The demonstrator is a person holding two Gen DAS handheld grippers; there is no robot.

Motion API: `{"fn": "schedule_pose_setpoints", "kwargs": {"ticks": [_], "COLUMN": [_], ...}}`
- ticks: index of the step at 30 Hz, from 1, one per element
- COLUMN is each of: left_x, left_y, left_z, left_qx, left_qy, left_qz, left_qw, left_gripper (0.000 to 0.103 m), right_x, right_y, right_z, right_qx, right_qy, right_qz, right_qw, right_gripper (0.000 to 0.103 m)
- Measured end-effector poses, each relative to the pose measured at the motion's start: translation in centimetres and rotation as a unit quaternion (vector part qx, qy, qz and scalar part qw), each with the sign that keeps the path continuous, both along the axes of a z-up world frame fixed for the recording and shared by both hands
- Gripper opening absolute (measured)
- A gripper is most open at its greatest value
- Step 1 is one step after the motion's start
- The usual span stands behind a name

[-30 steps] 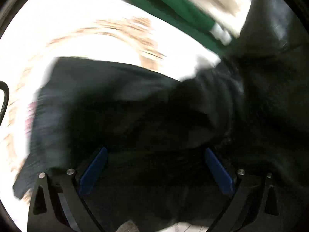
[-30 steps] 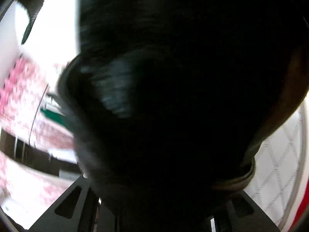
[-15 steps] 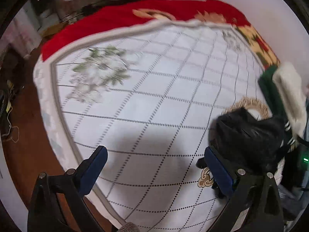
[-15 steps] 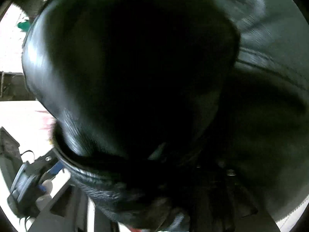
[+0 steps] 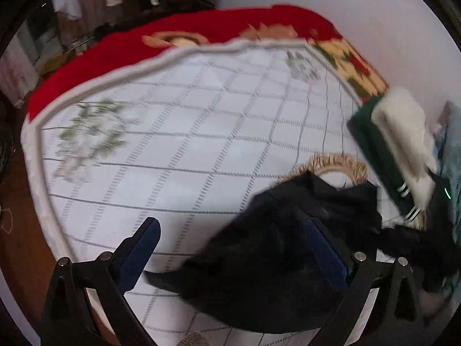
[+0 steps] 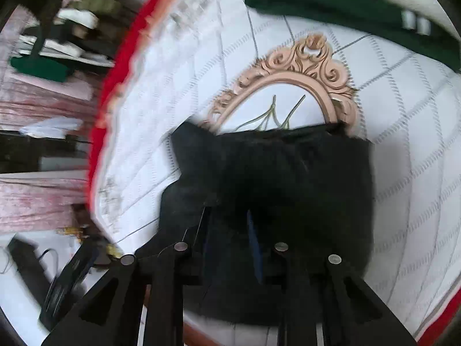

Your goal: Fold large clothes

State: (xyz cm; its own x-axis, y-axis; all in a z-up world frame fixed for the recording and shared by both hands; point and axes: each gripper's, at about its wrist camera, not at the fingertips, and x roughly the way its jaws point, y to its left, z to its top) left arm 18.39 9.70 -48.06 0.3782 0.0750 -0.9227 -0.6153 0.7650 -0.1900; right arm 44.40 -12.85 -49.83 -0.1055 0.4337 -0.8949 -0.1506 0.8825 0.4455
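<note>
A black garment (image 6: 276, 184), folded to a compact block, lies on a bed covered by a white quilt (image 5: 178, 132) with a grey diamond grid, near the quilt's corner and partly covering an ornate oval frame design (image 6: 291, 77). In the right wrist view, the right tool (image 6: 230, 248) points steeply down with its jaws narrow; they have just been closing, with dark cloth between them, apparently pinched. The left tool (image 5: 230, 248) hovers with jaws wide and nothing gripped, the garment lying below its right finger. The garment's long axis seems to run across the right view, its straight top edge facing the frame, though blur makes this unsure. Folded green and cream clothes (image 5: 394, 144) sit just beyond. This looks like placing the folded bundle; next probably comes releasing it and neatening the edges.
</note>
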Motion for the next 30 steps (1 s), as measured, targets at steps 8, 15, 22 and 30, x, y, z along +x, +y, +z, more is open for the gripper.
{"fn": "schedule_pose_setpoints", "kwargs": {"ticks": [8,15,22,30], "left_x": [4.7,5.7,7.2,13.5], "left_y": [-2.5,-3.2,-3.8,-4.8], "left_z": [-4.4,-4.6,-3.3,-1.9], "left_qx": [-0.005,0.013,0.015,0.007], "left_qy": [0.042,0.056,0.059,0.025], "left_qz": [-0.046,-0.059,-0.086,-0.173], "left_qw": [0.9981,0.9966,0.9945,0.9845], "left_gripper": [0.102,0.102,0.102,0.102], "right_x": [-0.6,-1.2,0.6,-2.7], "right_y": [0.4,-2.6,-3.1,-14.4], "right_z": [-4.9,-1.0,-6.2,0.4], "right_qx": [-0.042,0.063,0.143,0.108], "right_qy": [0.068,0.039,0.126,0.014], "right_qz": [0.012,-0.030,-0.097,-0.162], "right_qw": [0.997,0.997,0.977,0.981], "right_gripper": [0.026,0.027,0.006,0.078]}}
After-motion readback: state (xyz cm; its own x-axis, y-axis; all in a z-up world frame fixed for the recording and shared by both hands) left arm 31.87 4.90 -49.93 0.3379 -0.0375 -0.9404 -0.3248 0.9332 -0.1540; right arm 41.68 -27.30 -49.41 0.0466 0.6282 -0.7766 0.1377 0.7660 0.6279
